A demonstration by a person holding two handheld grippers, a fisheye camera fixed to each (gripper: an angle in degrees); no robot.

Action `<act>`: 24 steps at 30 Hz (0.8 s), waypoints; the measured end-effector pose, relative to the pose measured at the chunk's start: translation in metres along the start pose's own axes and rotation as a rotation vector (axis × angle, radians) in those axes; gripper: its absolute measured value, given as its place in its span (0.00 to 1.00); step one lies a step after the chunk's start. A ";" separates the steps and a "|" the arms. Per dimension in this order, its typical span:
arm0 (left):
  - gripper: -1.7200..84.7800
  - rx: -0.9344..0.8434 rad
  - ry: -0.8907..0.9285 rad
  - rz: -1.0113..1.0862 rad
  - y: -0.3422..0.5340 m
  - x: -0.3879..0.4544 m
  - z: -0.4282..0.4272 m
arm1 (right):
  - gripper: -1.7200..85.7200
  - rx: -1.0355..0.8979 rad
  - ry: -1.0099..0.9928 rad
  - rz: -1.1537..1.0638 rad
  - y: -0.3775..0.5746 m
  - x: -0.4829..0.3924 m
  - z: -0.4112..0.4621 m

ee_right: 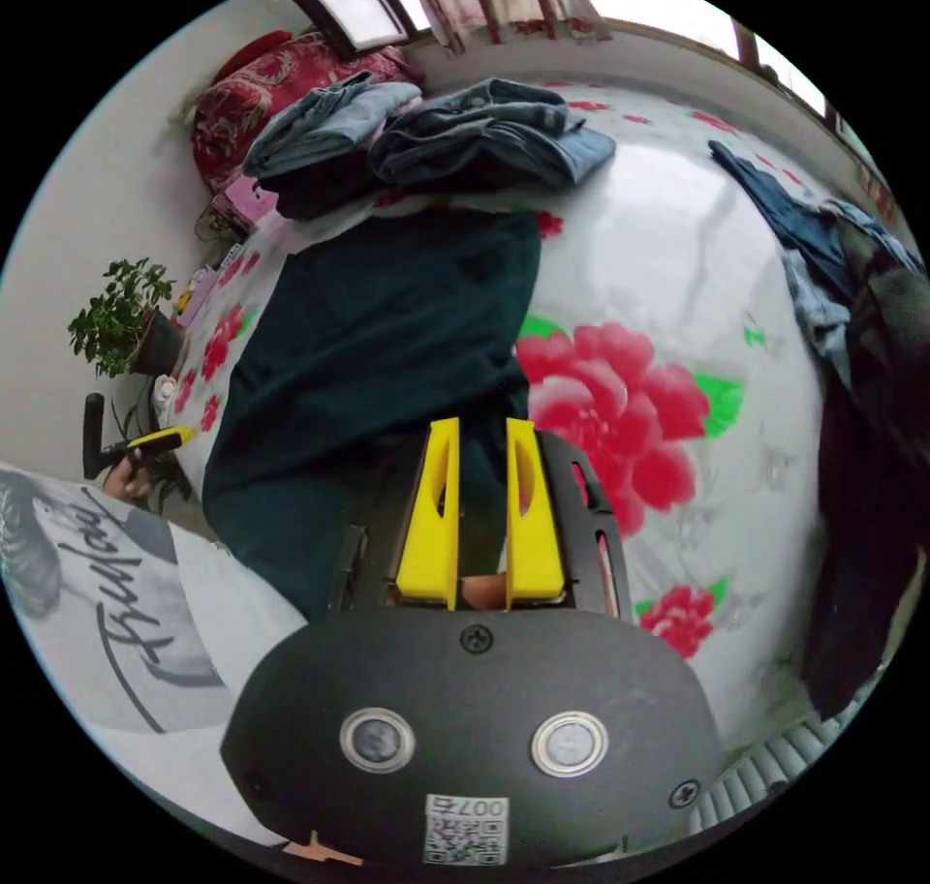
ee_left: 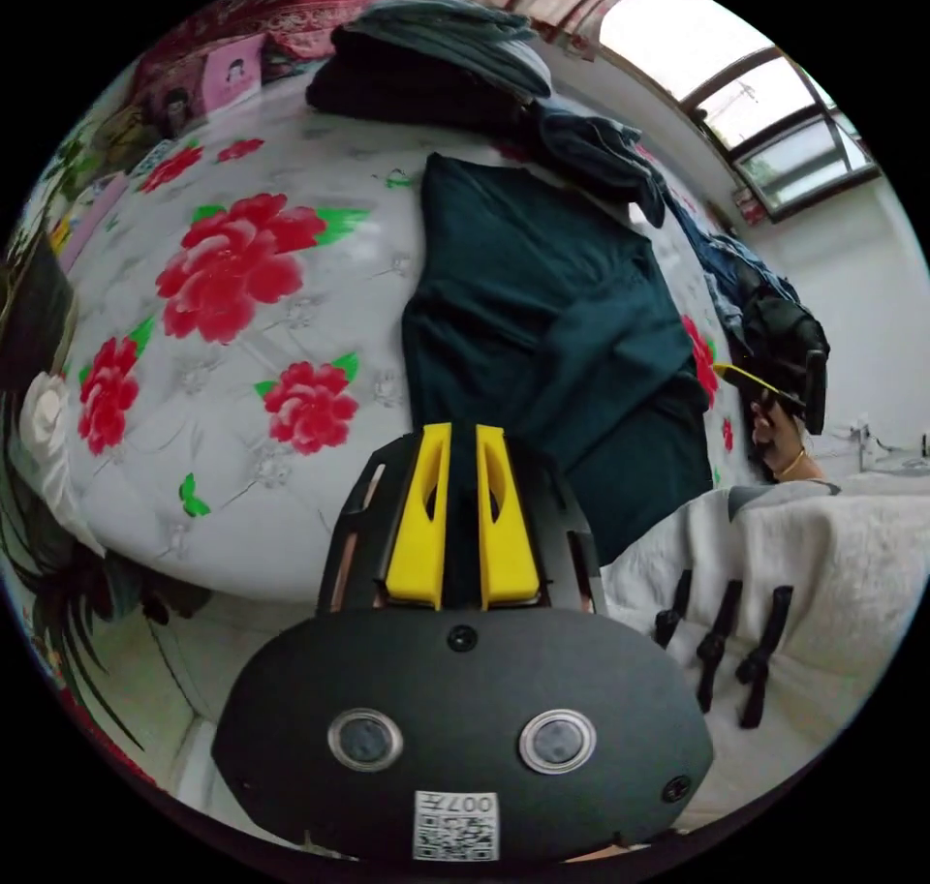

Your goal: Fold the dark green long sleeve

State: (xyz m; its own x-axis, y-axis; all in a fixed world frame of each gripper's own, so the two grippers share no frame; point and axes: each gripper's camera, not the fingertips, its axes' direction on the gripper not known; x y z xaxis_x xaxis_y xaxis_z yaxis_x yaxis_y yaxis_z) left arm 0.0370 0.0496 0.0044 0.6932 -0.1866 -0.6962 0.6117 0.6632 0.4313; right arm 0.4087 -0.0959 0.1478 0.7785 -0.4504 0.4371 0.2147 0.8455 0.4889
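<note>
The dark green long sleeve (ee_left: 542, 322) lies spread on the flowered bed sheet (ee_left: 242, 458), with one part folded over its middle. Its near end hangs over the bed edge (ee_right: 262, 535). My left gripper (ee_left: 463, 429) hovers over the shirt's near corner, its yellow jaws together with nothing seen pinched between them. It also appears at the bed's side as the left gripper (ee_right: 145, 443), apart from the cloth. My right gripper (ee_right: 482, 424) sits above the shirt (ee_right: 387, 342) with a narrow gap between its jaws. From the other side the right gripper (ee_left: 751, 381) is beside the shirt's far edge.
Folded jeans and dark clothes (ee_left: 436, 51) are stacked at the bed's far end, also seen as the jeans pile (ee_right: 484, 134). A loose heap of dark clothes (ee_right: 872, 390) lies along one side. A potted plant (ee_right: 121, 322) stands by the wall. The person's white top (ee_left: 823, 555) is close.
</note>
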 end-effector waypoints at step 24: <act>0.10 -0.067 -0.149 -0.083 0.144 -0.008 -0.014 | 0.11 -0.108 -0.033 0.092 0.222 0.017 -0.092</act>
State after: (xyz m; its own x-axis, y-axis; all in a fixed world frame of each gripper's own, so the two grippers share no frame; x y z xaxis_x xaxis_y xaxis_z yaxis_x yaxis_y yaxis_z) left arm 0.1145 0.1566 0.0640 0.6930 -0.3451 -0.6330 0.6463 0.6865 0.3332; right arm 0.5237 0.1111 0.1943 0.7786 -0.3771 0.5016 0.2068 0.9088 0.3623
